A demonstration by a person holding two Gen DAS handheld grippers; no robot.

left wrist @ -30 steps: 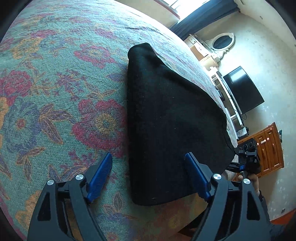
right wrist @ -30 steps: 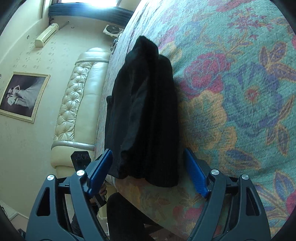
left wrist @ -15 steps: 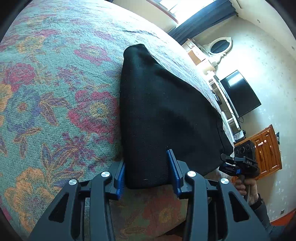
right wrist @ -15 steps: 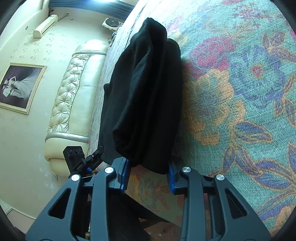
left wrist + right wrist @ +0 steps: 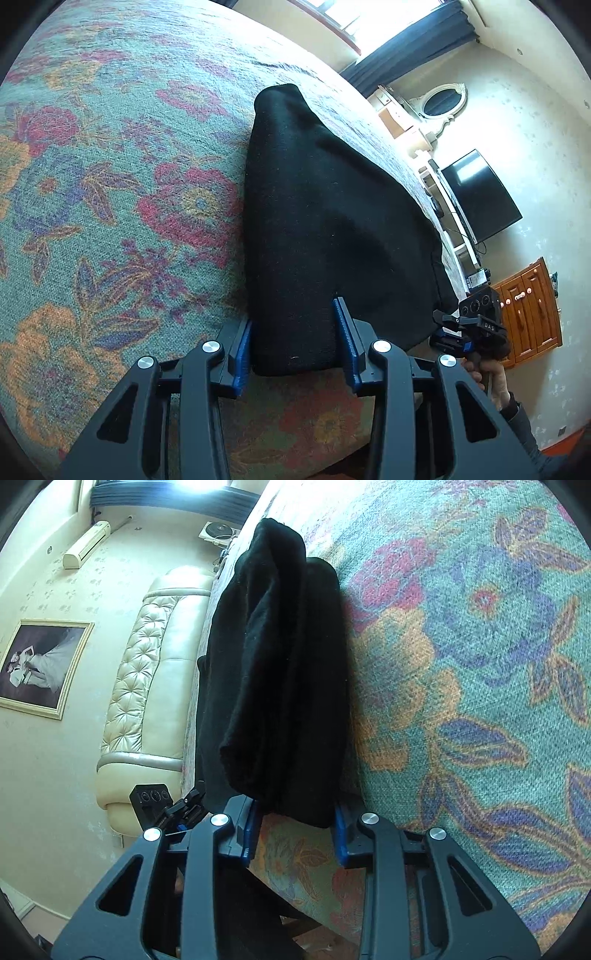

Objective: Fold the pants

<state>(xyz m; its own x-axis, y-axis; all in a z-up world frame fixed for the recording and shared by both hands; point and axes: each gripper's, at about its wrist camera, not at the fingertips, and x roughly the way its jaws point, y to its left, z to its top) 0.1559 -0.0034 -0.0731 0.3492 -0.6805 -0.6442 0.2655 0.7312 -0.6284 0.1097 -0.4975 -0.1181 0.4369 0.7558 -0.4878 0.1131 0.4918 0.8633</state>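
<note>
Black pants (image 5: 325,221) lie folded in a thick stack on a floral bedspread (image 5: 110,206). My left gripper (image 5: 293,345) is shut on the near corner of the stack, blue pads pressing both sides. In the right wrist view the pants (image 5: 280,672) show as bunched layers, and my right gripper (image 5: 295,825) is shut on their near end. The right gripper also shows in the left wrist view (image 5: 476,328), at the pants' right edge.
The bed edge runs just below both grippers. A cream tufted headboard (image 5: 147,686), a framed photo (image 5: 37,664), a television (image 5: 480,199) and a wooden cabinet (image 5: 532,306) stand around the bed.
Both grippers moved forward onto the pants and closed from wide open to clamped on the near edge of the stack. The fabric now rises slightly at the grips.
</note>
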